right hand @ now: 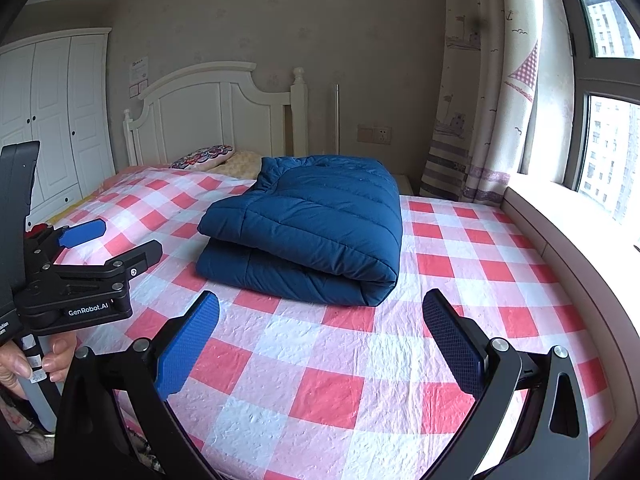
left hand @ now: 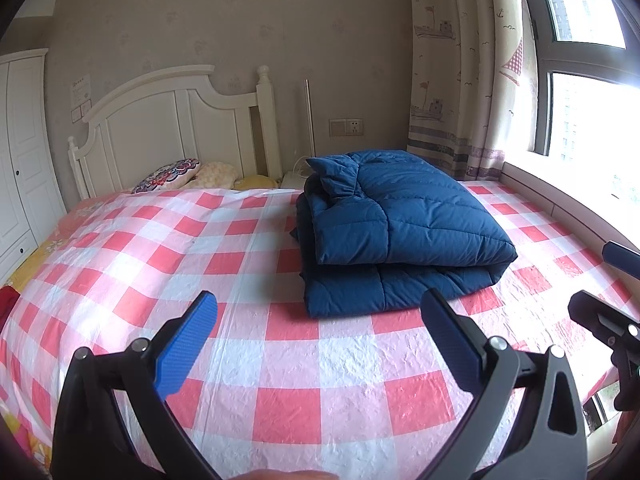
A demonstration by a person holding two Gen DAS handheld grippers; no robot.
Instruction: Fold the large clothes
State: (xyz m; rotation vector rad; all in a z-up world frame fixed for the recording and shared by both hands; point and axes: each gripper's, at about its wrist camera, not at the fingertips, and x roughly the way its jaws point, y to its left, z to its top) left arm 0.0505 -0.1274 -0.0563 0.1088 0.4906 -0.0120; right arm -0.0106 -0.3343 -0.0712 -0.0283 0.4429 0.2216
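Observation:
A dark blue quilted down coat (left hand: pixel 396 224) lies folded into a thick rectangular bundle on the red-and-white checked bed cover (left hand: pixel 280 360). It also shows in the right wrist view (right hand: pixel 316 232). My left gripper (left hand: pixel 320 328) is open and empty, held above the cover in front of the bundle, not touching it. My right gripper (right hand: pixel 320 328) is open and empty, also short of the bundle. The left gripper (right hand: pixel 116 240) shows at the left of the right wrist view, held in a hand.
A white headboard (left hand: pixel 172 120) and pillows (left hand: pixel 168 176) are at the far end of the bed. A white wardrobe (right hand: pixel 52 120) stands at the left. A window sill (right hand: pixel 580 224) and curtain (right hand: pixel 480 100) run along the right side.

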